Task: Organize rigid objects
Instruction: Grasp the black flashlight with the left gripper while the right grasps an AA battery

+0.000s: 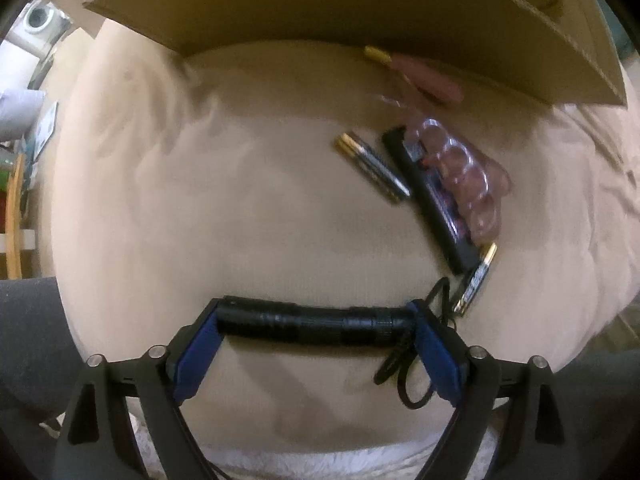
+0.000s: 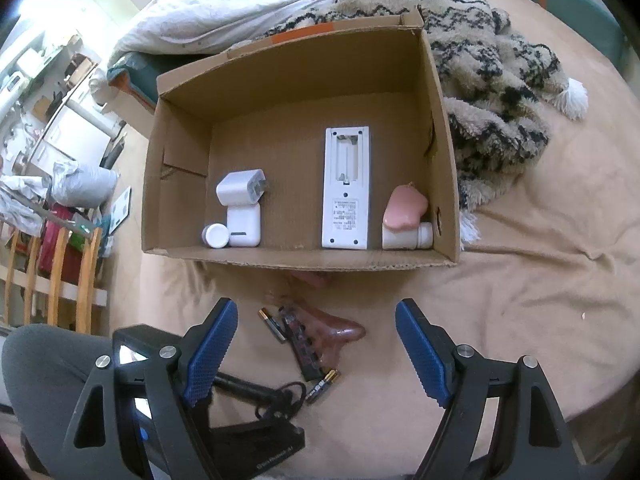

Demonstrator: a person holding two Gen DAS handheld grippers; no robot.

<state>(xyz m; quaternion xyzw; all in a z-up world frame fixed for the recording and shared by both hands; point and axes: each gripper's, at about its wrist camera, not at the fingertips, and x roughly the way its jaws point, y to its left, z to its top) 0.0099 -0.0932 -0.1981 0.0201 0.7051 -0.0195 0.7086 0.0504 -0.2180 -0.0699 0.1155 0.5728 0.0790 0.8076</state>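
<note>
My left gripper [image 1: 316, 322] is shut on a black flashlight [image 1: 312, 323] held end to end between its blue pads, with its wrist cord [image 1: 404, 368] dangling at the right. Beyond it on the tan bedsheet lie two batteries [image 1: 372, 167], a black blister pack [image 1: 436, 196] with clear bubbles, and a single battery [image 1: 476, 276]. The cardboard box [image 1: 320, 4] stands just behind. My right gripper [image 2: 316, 346] is open and empty above the same items [image 2: 304, 340]. The box [image 2: 440, 132] holds a white remote [image 2: 346, 188], white chargers [image 2: 240, 204], a small white jar [image 2: 216, 235] and a pink object [image 2: 404, 206].
A patterned fluffy blanket [image 2: 492, 64] lies right of the box and a white duvet [image 2: 224, 4] behind it. A pink item [image 1: 432, 80] sticks out from under the box's front edge. The bed's left edge drops to a wooden rail [image 2: 56, 276] and room clutter.
</note>
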